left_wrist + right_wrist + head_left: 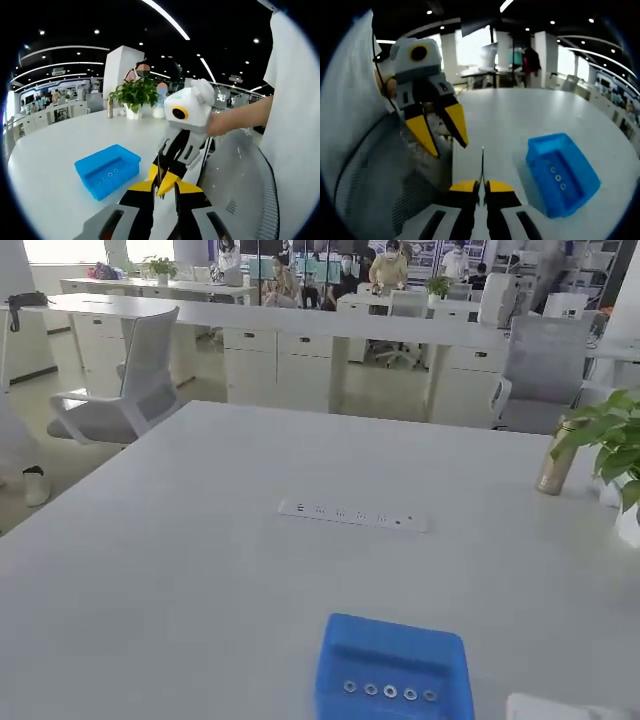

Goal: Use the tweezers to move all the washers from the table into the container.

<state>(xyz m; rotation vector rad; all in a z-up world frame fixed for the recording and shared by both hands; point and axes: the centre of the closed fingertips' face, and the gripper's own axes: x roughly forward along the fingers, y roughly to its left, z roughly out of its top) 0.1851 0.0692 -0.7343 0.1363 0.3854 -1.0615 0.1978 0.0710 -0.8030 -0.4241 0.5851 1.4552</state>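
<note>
Blue container [396, 638] with five washers [390, 692]

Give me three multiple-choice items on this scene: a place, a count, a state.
1. The washers lie: A. on the table; B. in the blue container; C. on the power strip.
2. Washers in the head view: A. two; B. nine; C. five.
3. The right gripper is: A. shut on the tweezers; B. open, empty; C. shut on a washer.
Key: 1 B, they line its floor; 2 C, five rings in a row; 3 A, the thin tips rise between its closed jaws.
</note>
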